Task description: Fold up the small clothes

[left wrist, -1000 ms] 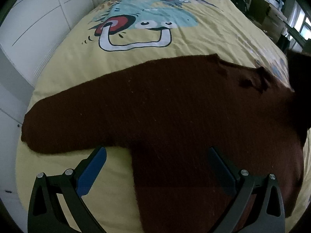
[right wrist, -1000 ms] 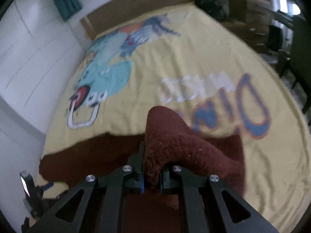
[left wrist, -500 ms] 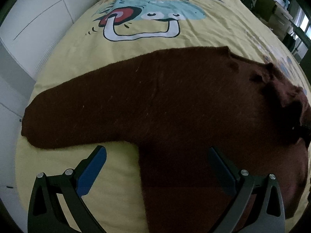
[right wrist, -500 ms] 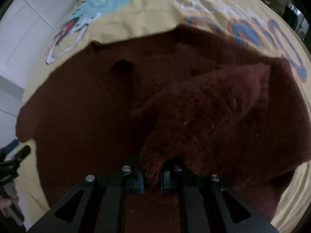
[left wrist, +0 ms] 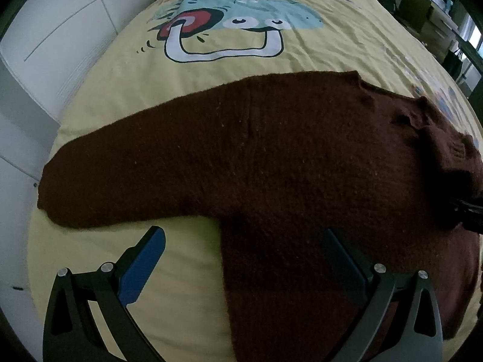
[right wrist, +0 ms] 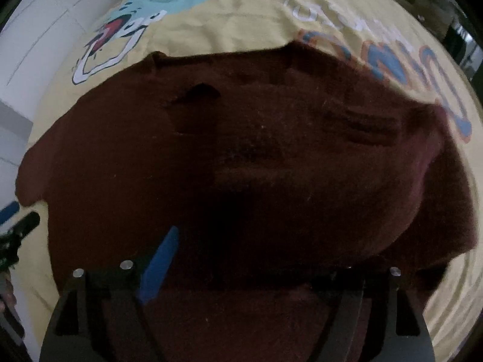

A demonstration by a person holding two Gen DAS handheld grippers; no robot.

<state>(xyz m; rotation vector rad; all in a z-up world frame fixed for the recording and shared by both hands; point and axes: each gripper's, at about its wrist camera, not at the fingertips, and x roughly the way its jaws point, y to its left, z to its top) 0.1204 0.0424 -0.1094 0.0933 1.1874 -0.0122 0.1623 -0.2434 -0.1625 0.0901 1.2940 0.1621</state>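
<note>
A dark brown knitted sweater [left wrist: 286,163] lies flat on the yellow bedspread [left wrist: 347,51], its left sleeve [left wrist: 120,175] stretched out to the left. In the right wrist view the other sleeve [right wrist: 317,163] is folded across the sweater's body [right wrist: 126,157]. My left gripper [left wrist: 243,241] hangs open over the armpit edge, with one finger above the bedspread and the other above the body. My right gripper [right wrist: 256,259] is low over the folded sleeve; its jaws are opening and the pads press on nothing. Its dark tip shows as the right gripper [left wrist: 471,214] at the edge of the left wrist view.
White cupboard doors [left wrist: 60,30] run along the bed's left side. A cartoon print [left wrist: 235,27] and blue lettering [right wrist: 392,66] cover the spread beyond the sweater. Boxes and furniture [left wrist: 428,3] stand past the bed's right edge. My left gripper [right wrist: 18,226] shows at the left.
My right gripper came down with the sleeve end pinched, laid it over the sweater's body and let go, jaws now apart. The left gripper stayed open in place.
</note>
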